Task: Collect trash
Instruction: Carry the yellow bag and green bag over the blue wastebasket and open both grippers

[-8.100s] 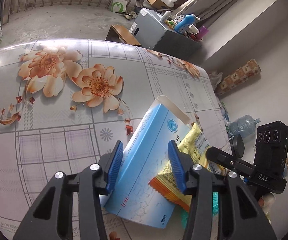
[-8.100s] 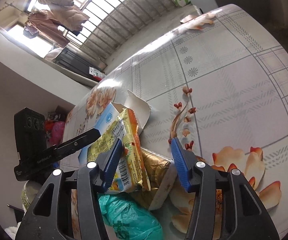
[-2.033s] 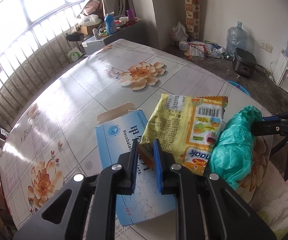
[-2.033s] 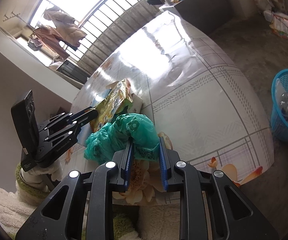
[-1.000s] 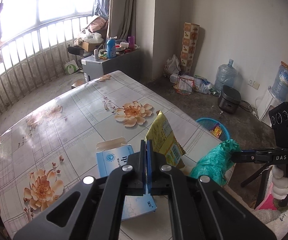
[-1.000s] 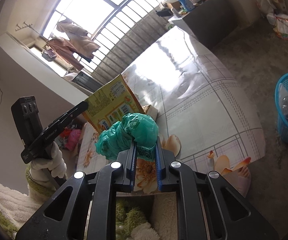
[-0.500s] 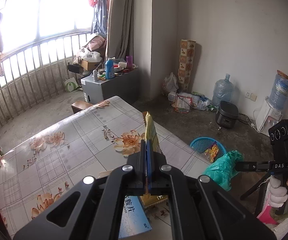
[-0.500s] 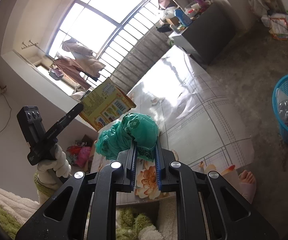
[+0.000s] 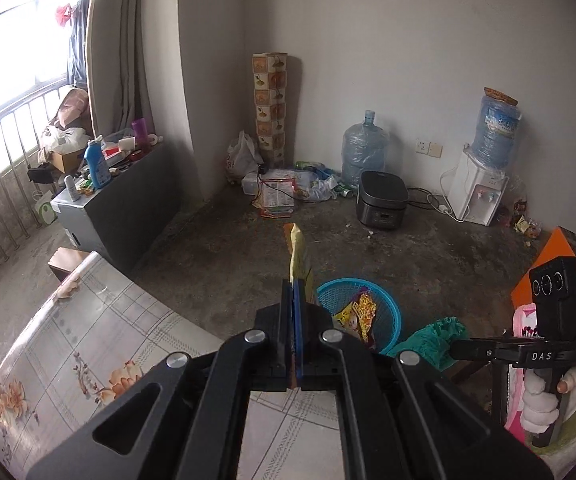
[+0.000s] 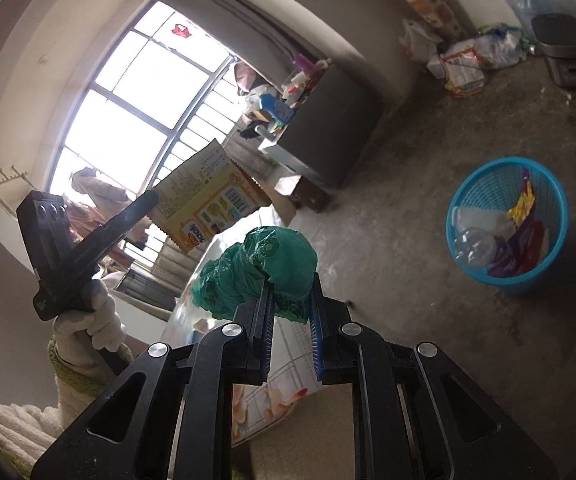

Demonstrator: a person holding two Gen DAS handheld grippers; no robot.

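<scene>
- Your left gripper [image 9: 292, 300] was clamped flat on the wrapper [image 9: 298, 254], mid-frame, edge-on and up in the air.
- Your right gripper [image 10: 290, 316] pinched the green bag [image 10: 266, 270], center frame.
- The bin [image 10: 549, 268], right of frame, already had some trash in it.
- I'd say halfway: both picked up, neither dropped in yet.

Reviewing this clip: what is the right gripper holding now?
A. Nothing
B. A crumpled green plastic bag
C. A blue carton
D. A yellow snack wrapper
B. In the right wrist view the right gripper has its jaws closed on a crumpled green bag, while the yellow wrapper is pinched by the left gripper, with the blue basket on the floor beyond.
</scene>
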